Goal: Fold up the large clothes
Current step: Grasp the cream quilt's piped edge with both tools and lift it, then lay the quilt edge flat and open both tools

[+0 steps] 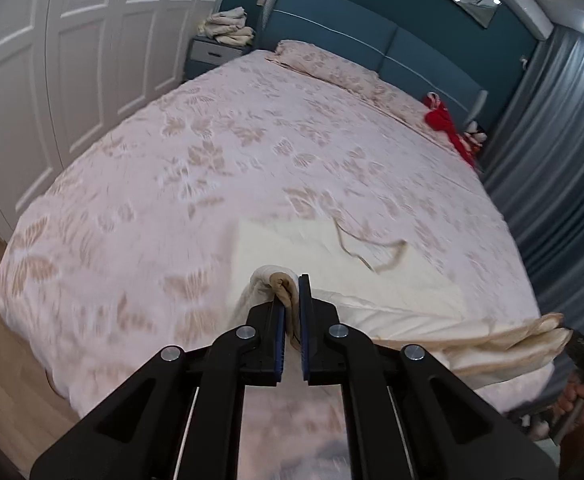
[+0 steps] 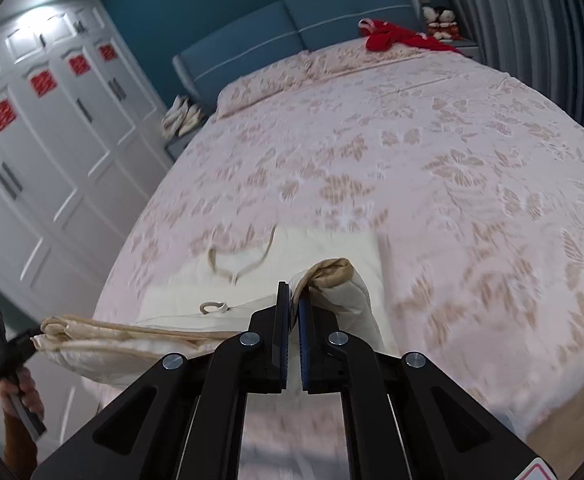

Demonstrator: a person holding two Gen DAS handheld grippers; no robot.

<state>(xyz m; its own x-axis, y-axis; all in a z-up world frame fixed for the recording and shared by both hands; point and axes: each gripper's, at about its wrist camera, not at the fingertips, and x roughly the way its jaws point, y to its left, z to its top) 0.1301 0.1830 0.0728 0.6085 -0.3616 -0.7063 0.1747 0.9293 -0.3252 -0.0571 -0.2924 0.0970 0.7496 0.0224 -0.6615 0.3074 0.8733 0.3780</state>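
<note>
One bed [image 1: 172,200], one cream garment [image 1: 392,280], two clamped grippers [image 1: 291,300] [image 2: 293,304].

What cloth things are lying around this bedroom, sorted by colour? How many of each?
Cream: 2, the garment pinched by both claws and the folded pile on the nightstand
Red: 1, the clothing by the pillows
Pink floral: 1, the bedspread
Total: 4
</note>
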